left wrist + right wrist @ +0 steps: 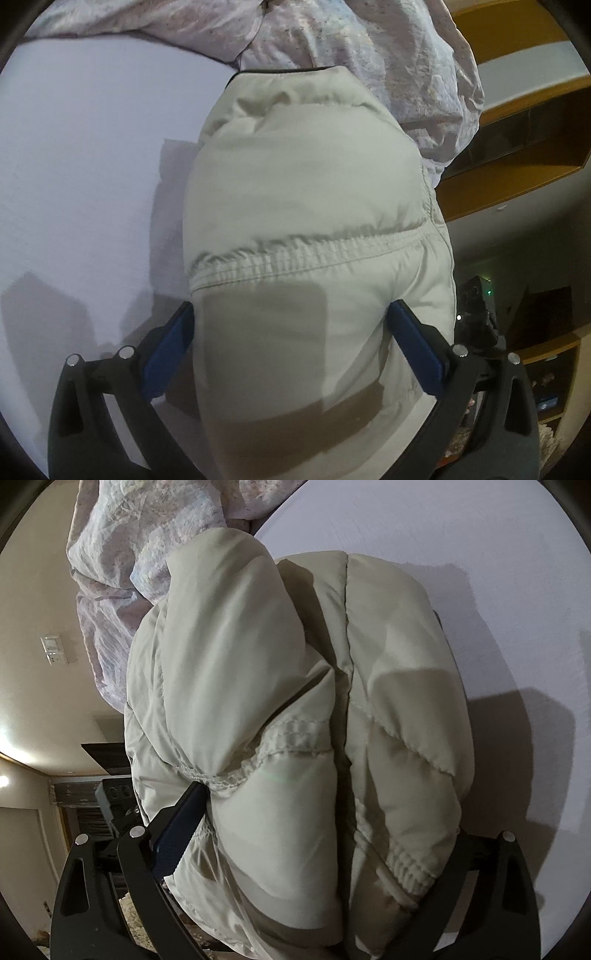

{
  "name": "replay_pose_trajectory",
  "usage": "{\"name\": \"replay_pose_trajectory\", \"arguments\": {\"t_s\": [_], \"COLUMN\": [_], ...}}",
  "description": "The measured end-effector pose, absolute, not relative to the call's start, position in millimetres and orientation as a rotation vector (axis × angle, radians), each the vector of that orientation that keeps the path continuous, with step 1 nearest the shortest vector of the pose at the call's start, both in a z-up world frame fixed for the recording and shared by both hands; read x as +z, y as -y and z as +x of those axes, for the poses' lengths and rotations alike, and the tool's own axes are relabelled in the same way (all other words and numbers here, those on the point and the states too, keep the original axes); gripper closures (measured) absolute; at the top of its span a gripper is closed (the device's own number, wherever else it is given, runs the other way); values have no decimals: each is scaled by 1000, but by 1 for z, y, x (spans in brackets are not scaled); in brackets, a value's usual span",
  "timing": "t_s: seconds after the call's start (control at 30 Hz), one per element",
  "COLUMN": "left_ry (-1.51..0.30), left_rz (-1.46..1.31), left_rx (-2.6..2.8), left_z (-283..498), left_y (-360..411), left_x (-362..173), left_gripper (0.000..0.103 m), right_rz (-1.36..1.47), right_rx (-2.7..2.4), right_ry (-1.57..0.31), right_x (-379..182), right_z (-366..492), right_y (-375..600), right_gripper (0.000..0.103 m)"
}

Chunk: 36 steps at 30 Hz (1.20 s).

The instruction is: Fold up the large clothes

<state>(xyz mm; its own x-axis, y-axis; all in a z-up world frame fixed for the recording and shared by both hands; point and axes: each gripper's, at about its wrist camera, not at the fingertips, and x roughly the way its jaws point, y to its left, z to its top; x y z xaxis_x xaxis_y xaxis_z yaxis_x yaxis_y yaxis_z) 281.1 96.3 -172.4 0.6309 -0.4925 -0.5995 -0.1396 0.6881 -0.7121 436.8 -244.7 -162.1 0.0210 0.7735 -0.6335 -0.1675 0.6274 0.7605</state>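
Two claws grip one cream puffer jacket (306,206) that lies bundled on a white bed (81,155). The left claw (291,350) is clenched on a padded section below an elastic seam, its blue fingers (168,354) pressing in from both sides. The right claw (317,853) is clenched around thick folded layers of the same jacket near a ribbed cuff (410,871). A crumpled floral duvet (332,40) lies just behind the jacket, touching it
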Motion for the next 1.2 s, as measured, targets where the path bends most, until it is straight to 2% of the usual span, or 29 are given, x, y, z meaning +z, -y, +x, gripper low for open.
{"name": "replay_pose_trajectory", "arguments": {"t_s": [0.23, 0.33, 0.5, 0.67, 0.93, 1.2], "left_ry": [-880, -874, -855, -798, -698, -677], "left_rz": [-884, -922, -937, -933, -966, -916], "left_rx": [-262, -281, -299, -278, -180, -73], "left_z": [283, 282, 282, 280, 273, 276], "left_y": [-100, -104, -112, -138, -197, -241], "left_x": [-178, -179, -169, -152, -139, -140], "left_gripper": [2, 4, 15, 23, 24, 24], "right_rz": [626, 647, 698, 689, 594, 484], "right_rx": [834, 855, 904, 977, 1062, 1026], "right_ry": [-1362, -1349, -1323, -1273, -1203, -1204], "right_x": [-170, -172, -173, -160, -134, -148], "right_z": [436, 433, 425, 425, 443, 453], "right_y": [247, 250, 258, 232, 159, 114], "right_gripper": [7, 12, 32, 43, 46, 47]}}
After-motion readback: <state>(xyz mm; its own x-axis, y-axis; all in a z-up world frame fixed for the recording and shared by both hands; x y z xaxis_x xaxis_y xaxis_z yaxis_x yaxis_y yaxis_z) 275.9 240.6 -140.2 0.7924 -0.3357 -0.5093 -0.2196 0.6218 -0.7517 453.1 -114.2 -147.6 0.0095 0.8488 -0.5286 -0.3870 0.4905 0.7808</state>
